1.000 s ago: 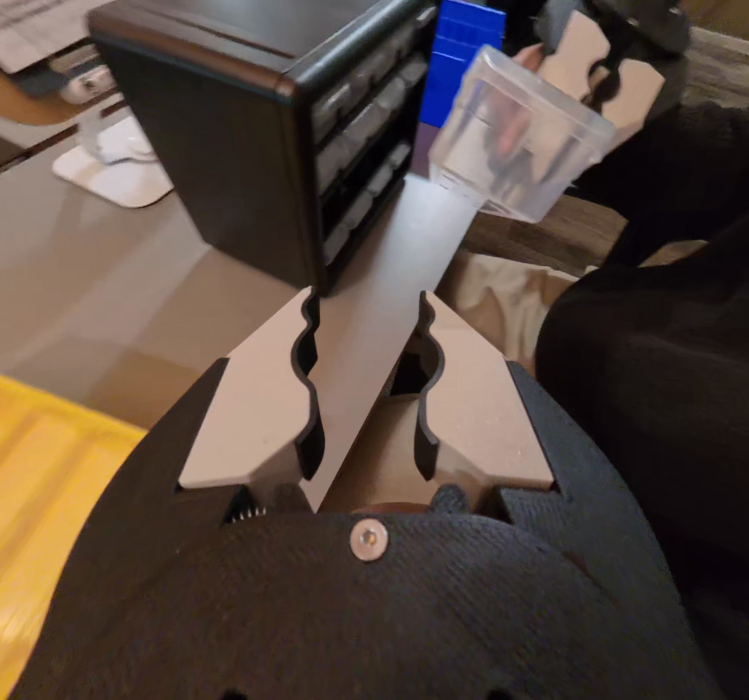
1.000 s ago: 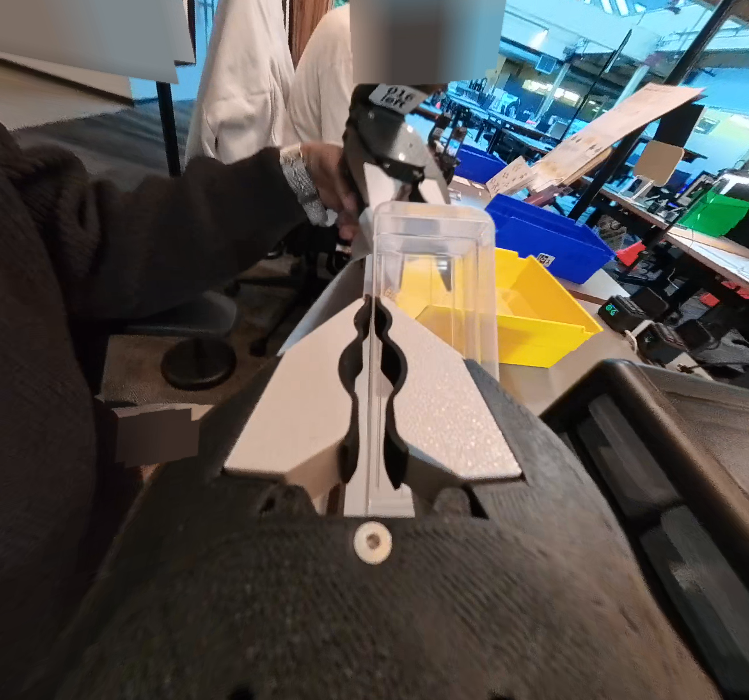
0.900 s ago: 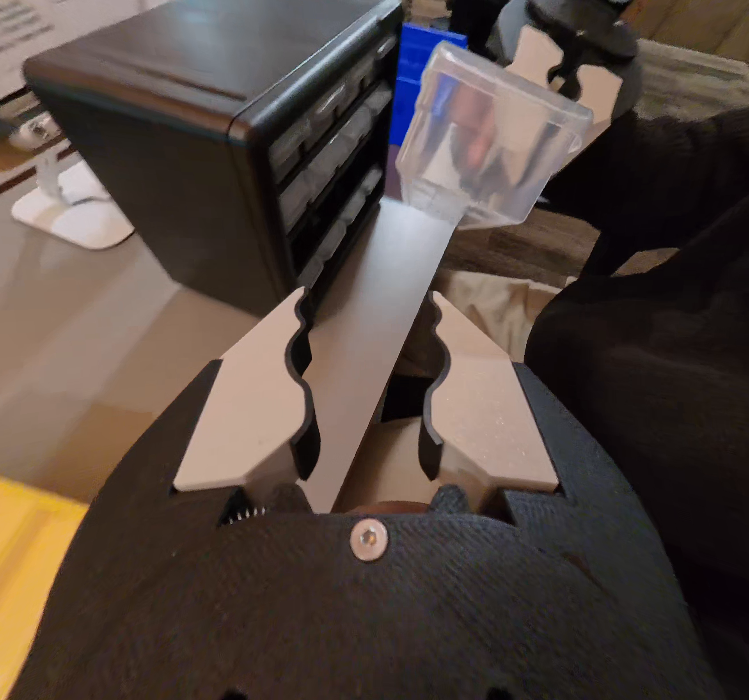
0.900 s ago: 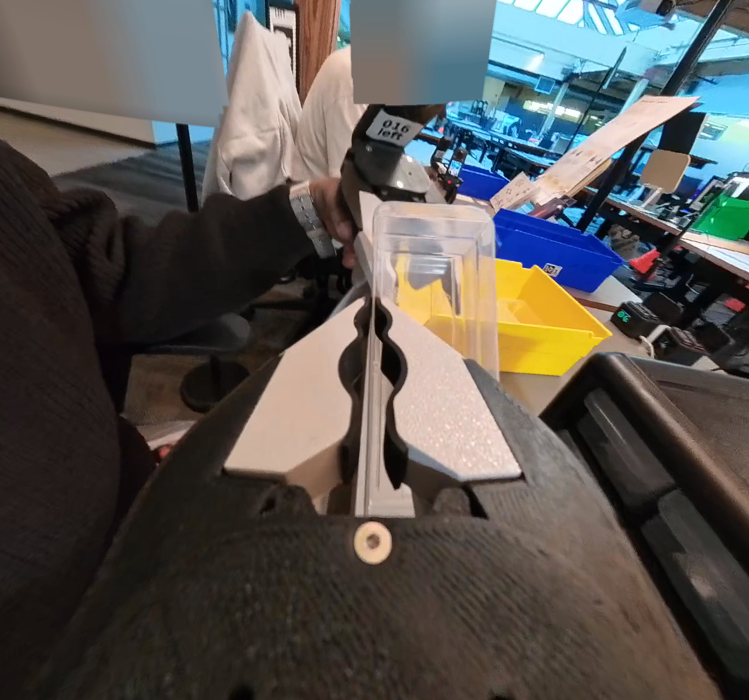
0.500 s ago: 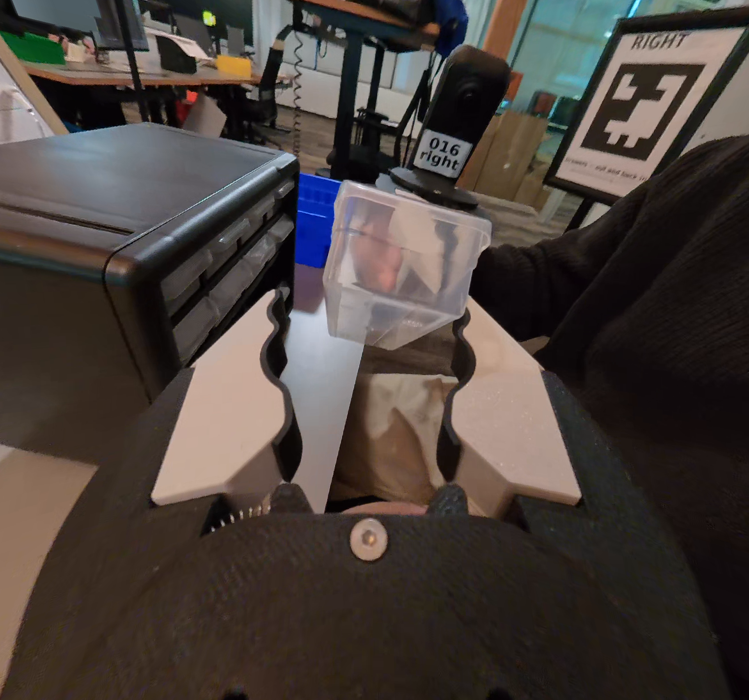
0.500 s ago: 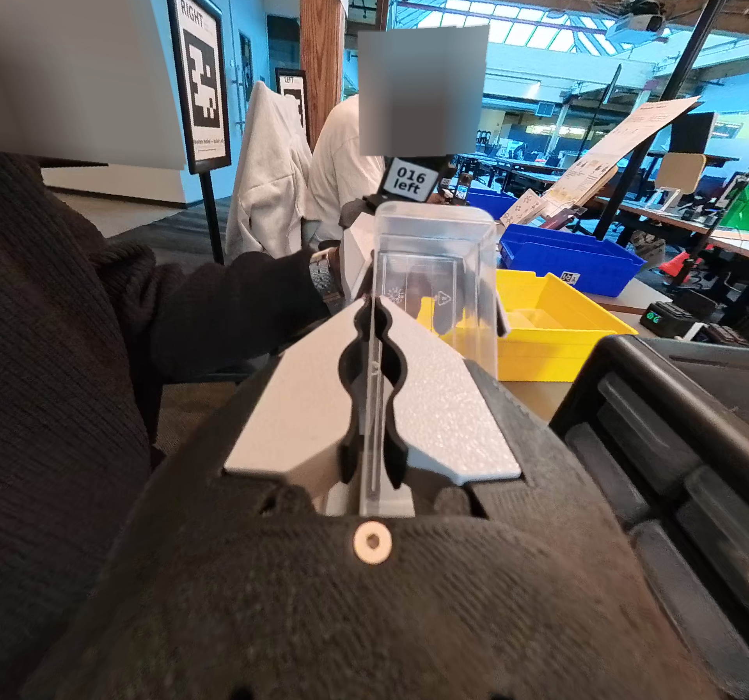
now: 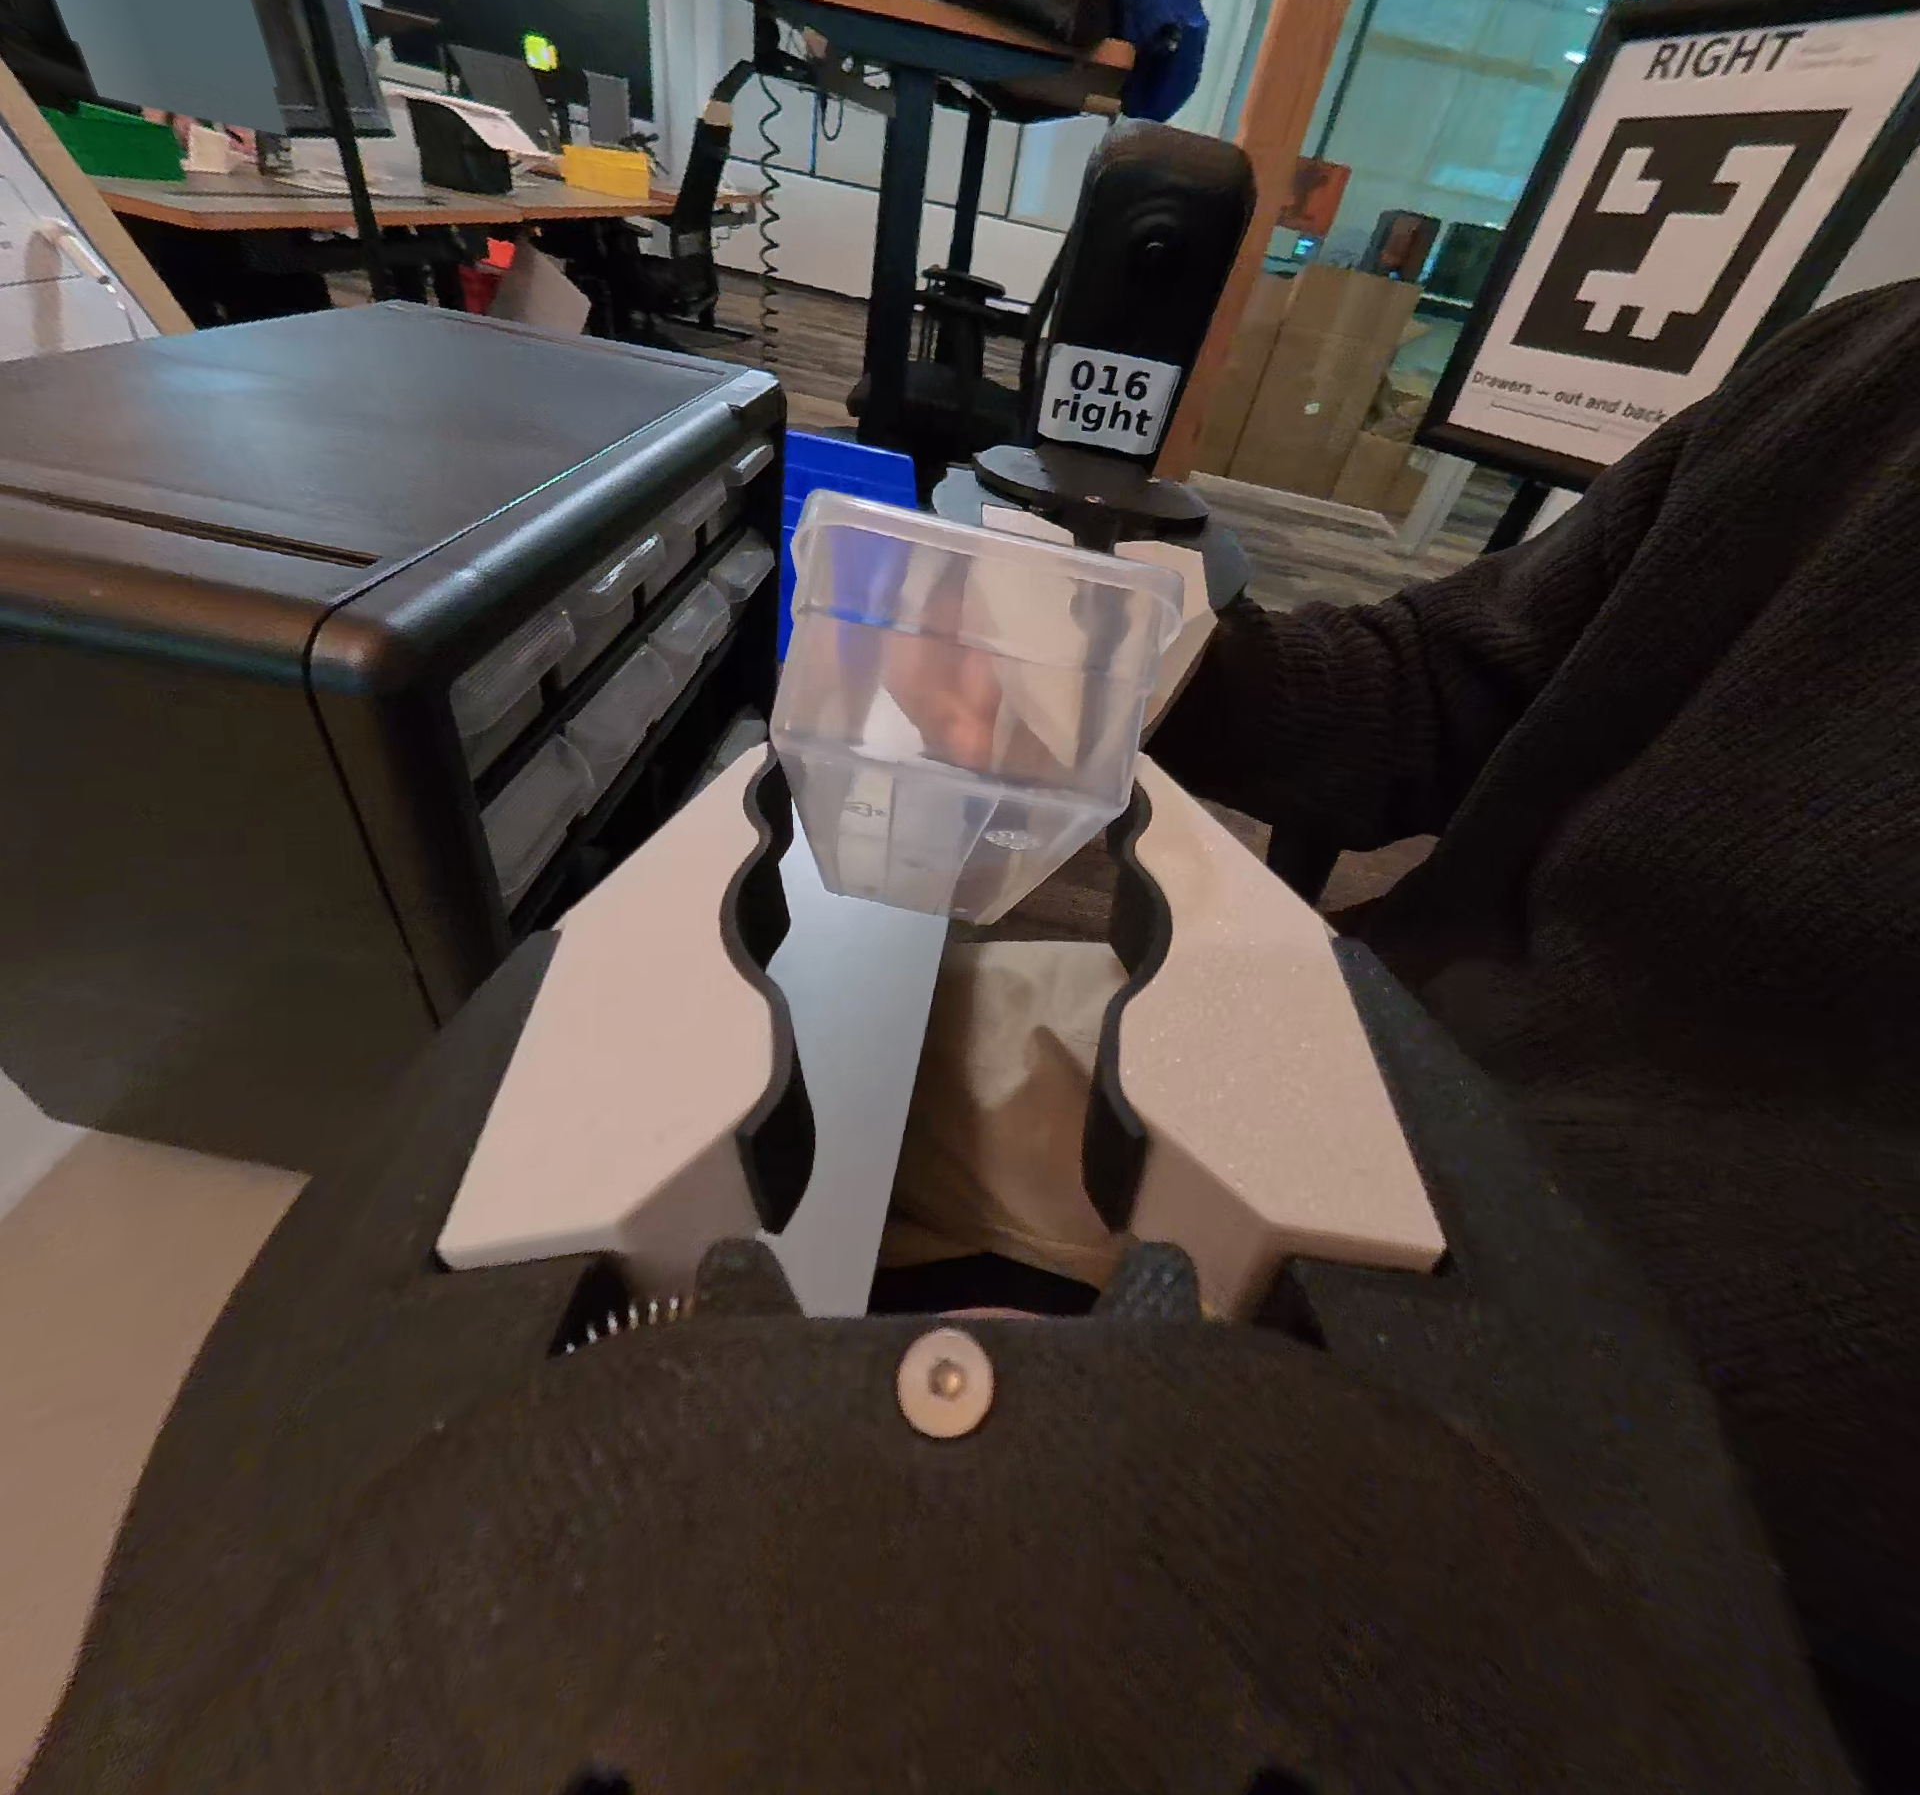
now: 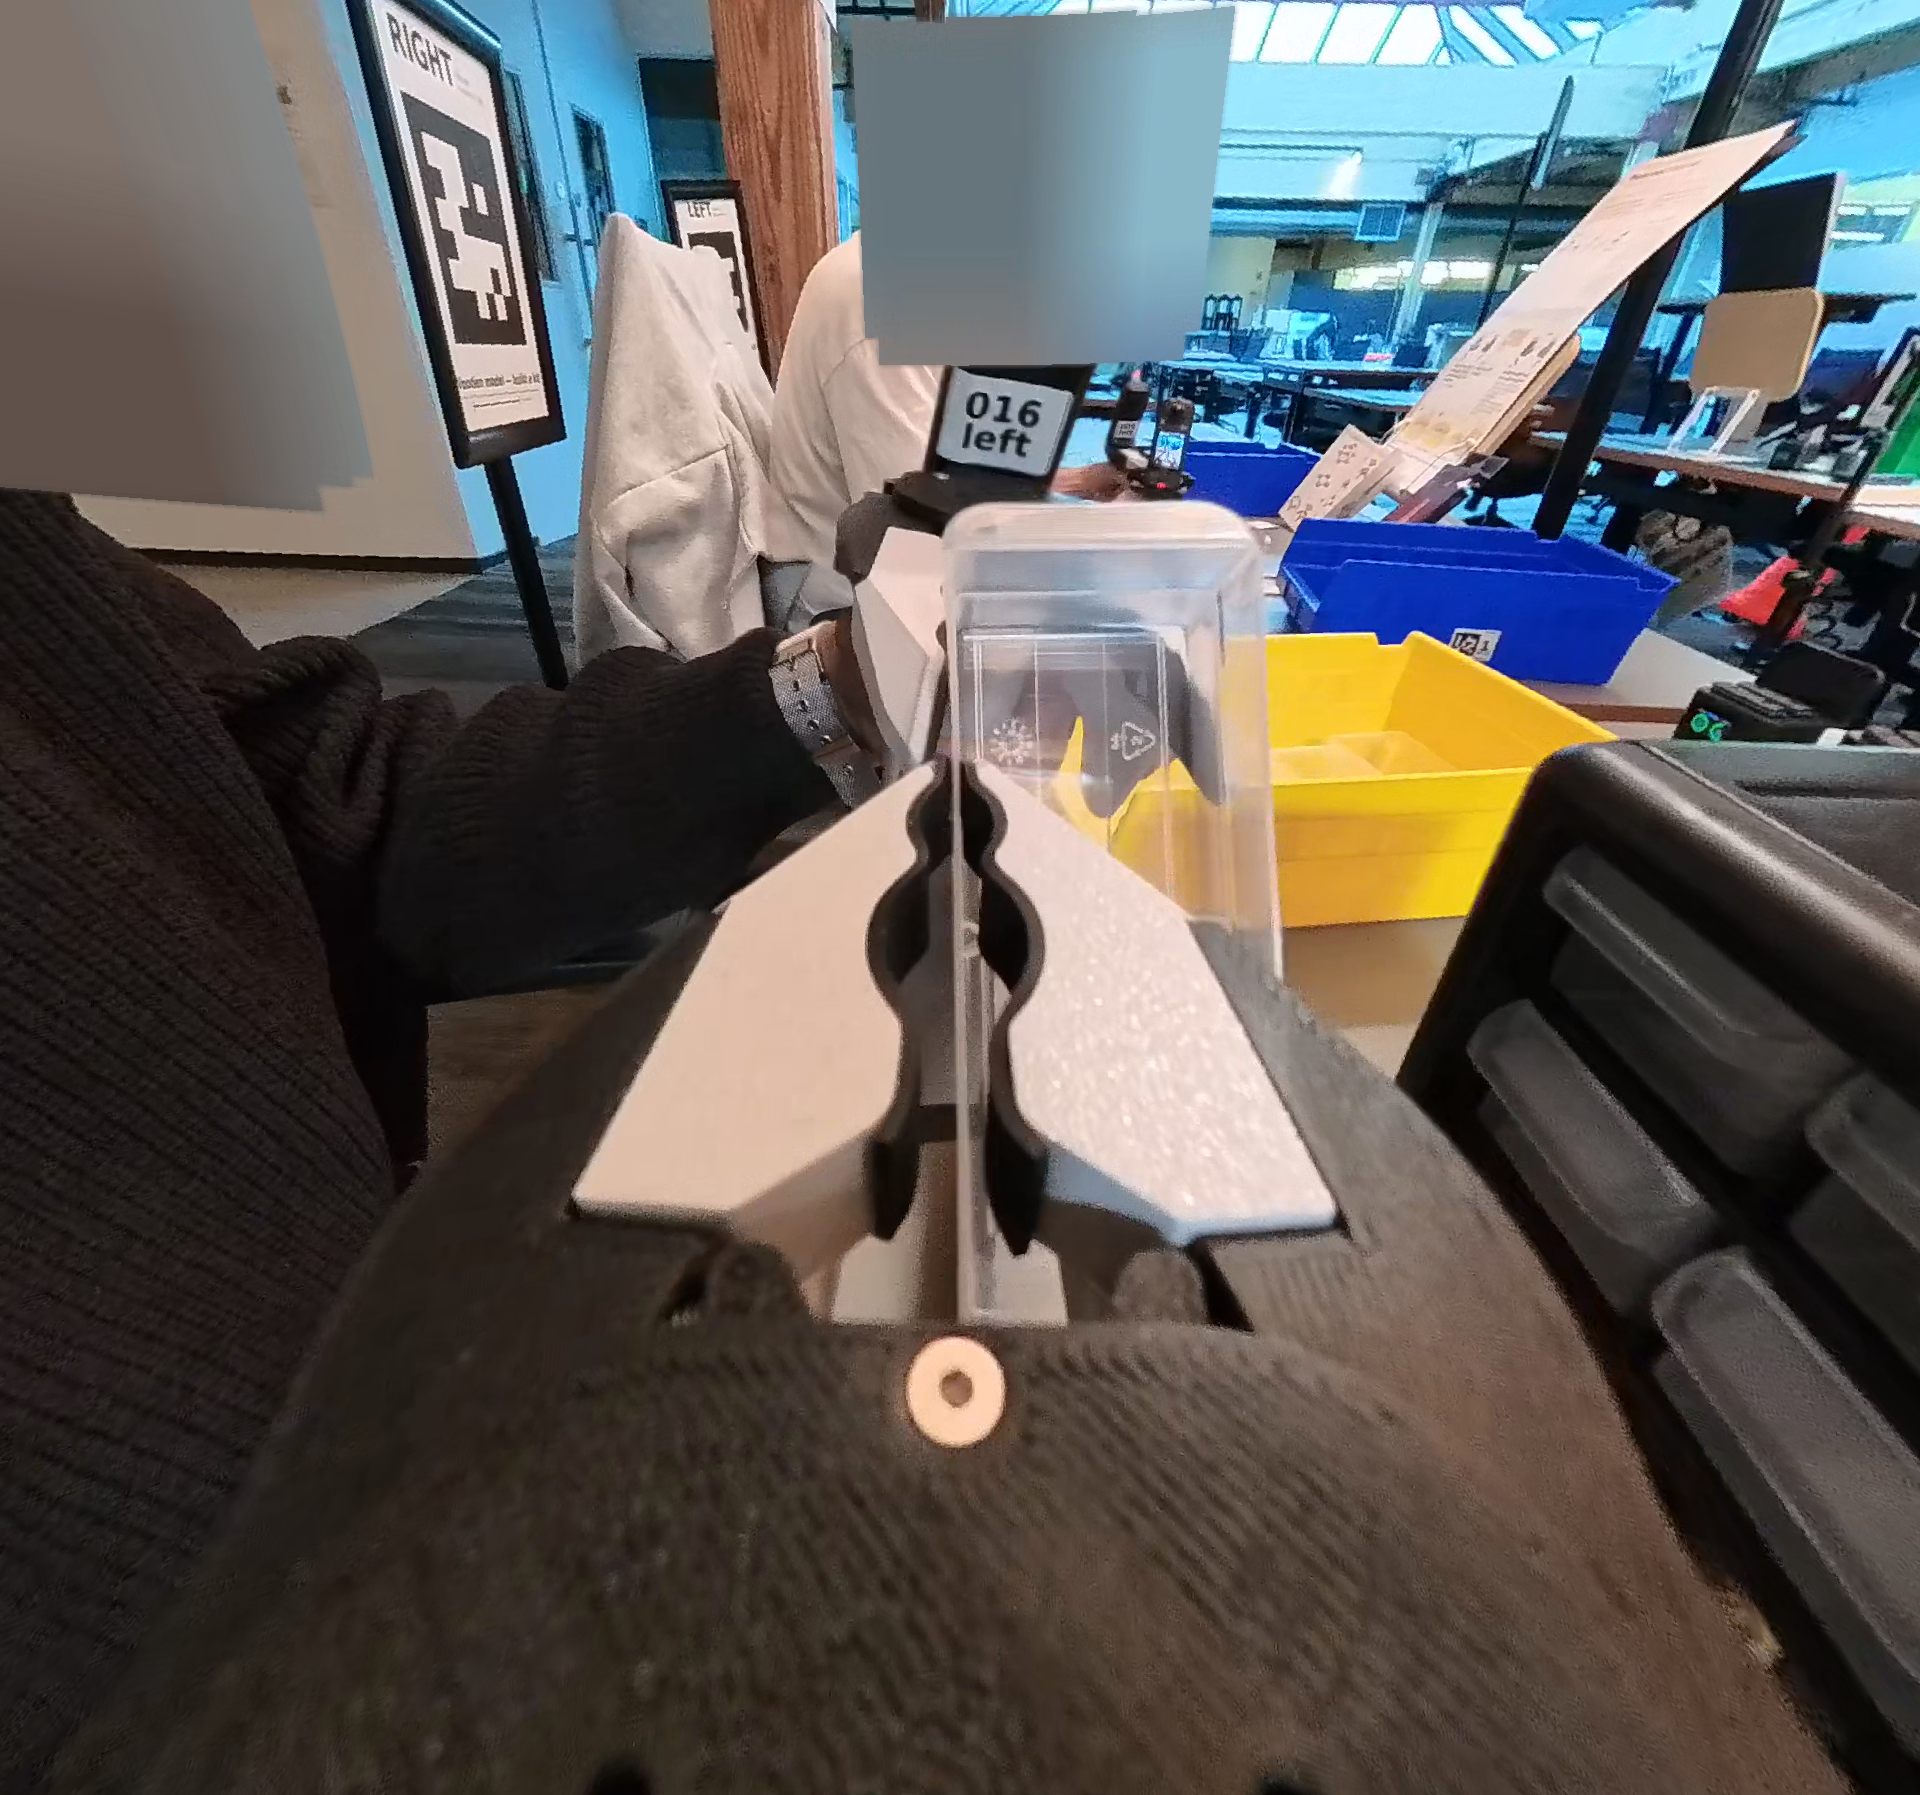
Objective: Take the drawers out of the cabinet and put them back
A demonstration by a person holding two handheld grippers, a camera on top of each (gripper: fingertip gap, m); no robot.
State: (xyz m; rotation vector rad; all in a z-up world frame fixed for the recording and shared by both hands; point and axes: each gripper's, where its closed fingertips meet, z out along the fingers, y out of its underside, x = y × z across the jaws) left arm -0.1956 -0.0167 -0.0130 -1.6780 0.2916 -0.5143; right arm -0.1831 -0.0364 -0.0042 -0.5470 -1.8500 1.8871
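The right claw (image 8: 961,789) is pinching one wall of the clear drawer (image 7: 966,706), holding it in the air beside the cabinet (image 7: 343,602). The left claw (image 7: 940,810) is standing wide open around the drawer's end, probably for taking it over, though I cannot tell whether they touch.

Clear glossy plastic drawer (image 7: 966,706), matt black cabinet (image 7: 312,540) (smooth top), coarse knit sleeve (image 8: 312,810)

Your left wrist view close behind its claw (image 7: 940,810), facing your right claw, right wrist view facing back, both sharing the clear plastic drawer (image 7: 966,696) (image 8: 1117,706) and black drawer cabinet (image 7: 343,623) (image 8: 1714,1018)
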